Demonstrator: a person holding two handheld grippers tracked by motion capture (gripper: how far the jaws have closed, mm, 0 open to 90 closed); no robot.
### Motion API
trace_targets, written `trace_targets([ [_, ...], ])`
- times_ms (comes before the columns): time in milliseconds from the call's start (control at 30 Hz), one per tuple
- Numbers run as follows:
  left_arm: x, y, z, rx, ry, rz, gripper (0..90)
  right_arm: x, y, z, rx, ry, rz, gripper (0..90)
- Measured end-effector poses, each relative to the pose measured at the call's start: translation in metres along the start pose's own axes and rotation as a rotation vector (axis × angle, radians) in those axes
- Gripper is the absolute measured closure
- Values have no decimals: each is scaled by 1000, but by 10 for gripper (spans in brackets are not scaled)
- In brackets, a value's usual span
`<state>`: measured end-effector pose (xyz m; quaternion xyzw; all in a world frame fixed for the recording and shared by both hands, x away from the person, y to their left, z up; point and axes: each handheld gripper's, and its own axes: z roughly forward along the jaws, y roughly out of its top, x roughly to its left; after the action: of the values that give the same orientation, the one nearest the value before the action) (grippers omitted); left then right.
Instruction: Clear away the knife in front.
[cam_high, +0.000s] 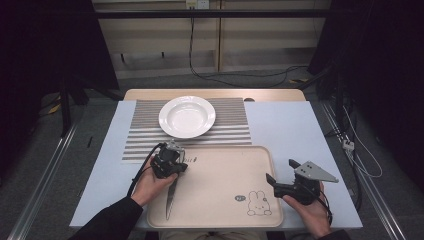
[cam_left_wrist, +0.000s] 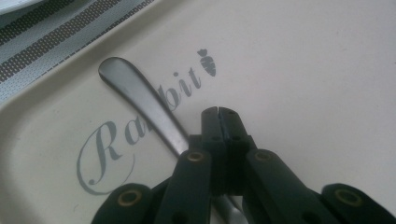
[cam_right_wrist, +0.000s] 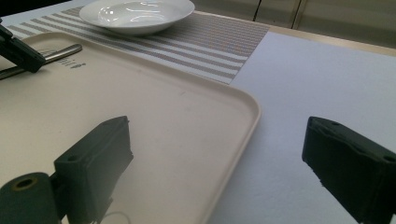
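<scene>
A metal knife (cam_high: 171, 197) lies lengthwise on the left side of a beige tray (cam_high: 220, 190) printed with a rabbit. Over the knife's handle, my left gripper (cam_high: 172, 156) points down at the tray. In the left gripper view its jaws (cam_left_wrist: 218, 113) are pressed together, and the knife handle (cam_left_wrist: 140, 93) runs out from under them across the word "Rabbit". Nothing shows between the jaws. My right gripper (cam_high: 281, 171) hovers at the tray's right edge with its jaws wide apart and empty (cam_right_wrist: 215, 154). In the right gripper view the knife (cam_right_wrist: 60, 52) lies far to the left.
A white deep plate (cam_high: 187, 116) stands on a grey striped placemat (cam_high: 140, 135) behind the tray. White table surface (cam_high: 295, 130) extends to the right of the tray. Cables run across the floor beyond the table.
</scene>
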<state>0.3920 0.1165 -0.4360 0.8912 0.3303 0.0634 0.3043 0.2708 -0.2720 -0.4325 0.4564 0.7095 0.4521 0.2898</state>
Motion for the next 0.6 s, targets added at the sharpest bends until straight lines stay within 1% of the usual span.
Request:
trace_targets([
  [67, -1, 0, 0, 4, 7, 5, 900, 0, 0, 0, 0, 1, -4, 78],
  [100, 0, 0, -1, 7, -1, 6, 900, 0, 0, 0, 0, 1, -6, 78],
  [133, -1, 0, -1, 7, 7, 5, 900, 0, 0, 0, 0, 0, -8, 78],
  [300, 0, -1, -2, 14, 6, 9, 900, 0, 0, 0, -2, -4, -7, 78],
  [400, 0, -4, -4, 7, 22, 12, 900, 1, 1, 1, -3, -2, -14, 78],
  [433, 1, -5, -5, 11, 20, 18, 900, 2, 2, 1, -1, -2, -15, 78],
  [467, 2, -6, -7, 15, 36, 13, 900, 3, 2, 2, 0, -1, -19, 78],
  [533, 5, -8, -9, 21, 39, 3, 900, 3, 2, 2, 2, -1, -20, 77],
  [567, 7, -9, -10, 16, 32, -7, 900, 3, 2, 1, 1, -2, -18, 77],
  [600, 9, -10, -11, 18, 37, -11, 900, 2, 2, 1, -3, -4, -16, 77],
])
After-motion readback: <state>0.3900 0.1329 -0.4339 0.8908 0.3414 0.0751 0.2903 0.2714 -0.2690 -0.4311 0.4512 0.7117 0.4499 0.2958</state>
